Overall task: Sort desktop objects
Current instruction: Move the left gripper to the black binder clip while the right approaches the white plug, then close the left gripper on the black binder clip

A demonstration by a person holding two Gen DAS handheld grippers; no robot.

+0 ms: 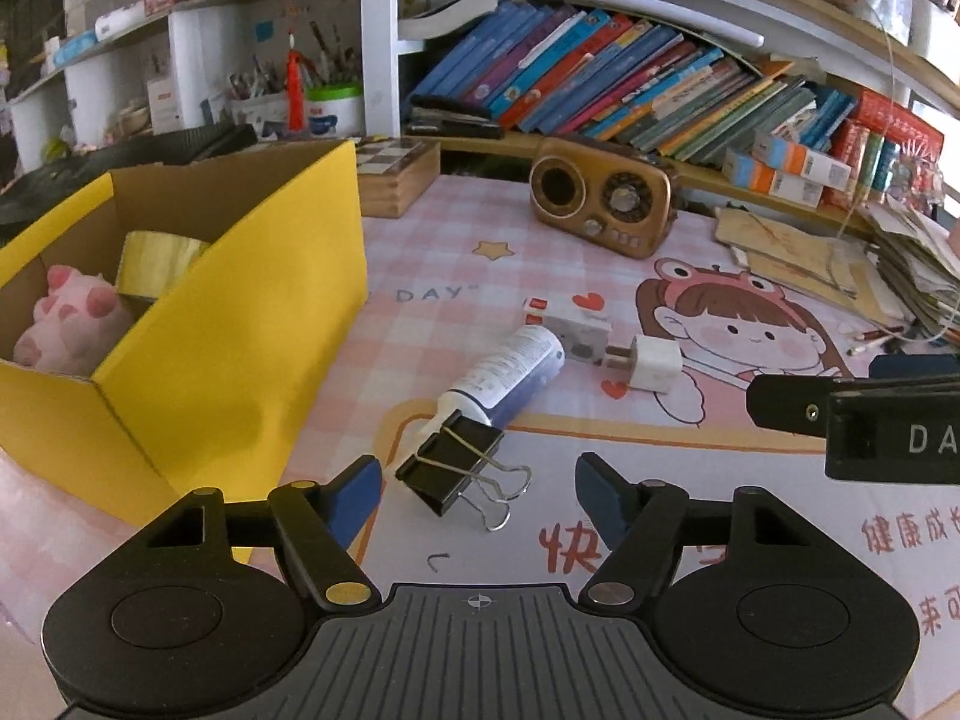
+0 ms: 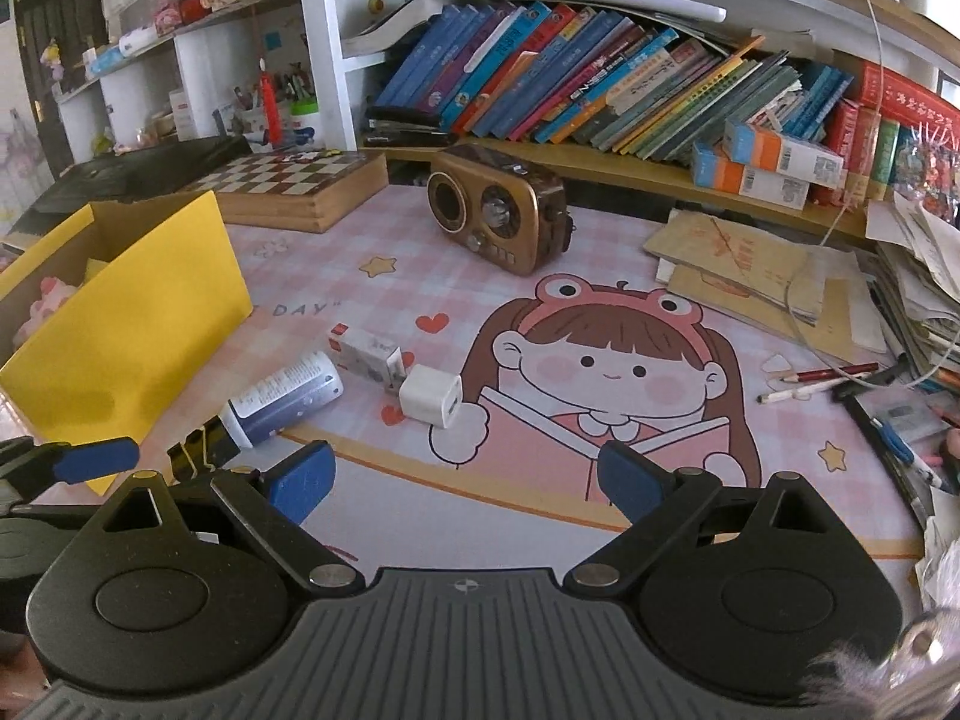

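While my left gripper [image 1: 478, 495] hangs low over the desk mat [image 1: 690, 480], I see bare mat toward 3 o'clock and the yellow box [image 1: 240, 324] walling off everything from 9 to 11. Inside that box sit a pink plush [image 1: 72, 324] and a tape roll [image 1: 159, 261]. At 12 o'clock, just ahead of my fingertips, lies the black binder clip [image 1: 450, 468], its wire handles toward me, its far end touching a white tube [image 1: 504, 378] that slants up to 1 o'clock. Beyond the tube sit a small carton [image 1: 567, 327] and a white charger plug [image 1: 654, 363], close together. A brown radio [image 1: 600, 198] stands well back at 12.

From the right wrist view, the right gripper [image 2: 465, 480] has clear mat ahead; paper stacks [image 2: 780, 282] and pencils [image 2: 828, 375] crowd 2 to 3 o'clock.

Both pairs of fingers stand apart, gripping nothing and touching nothing.
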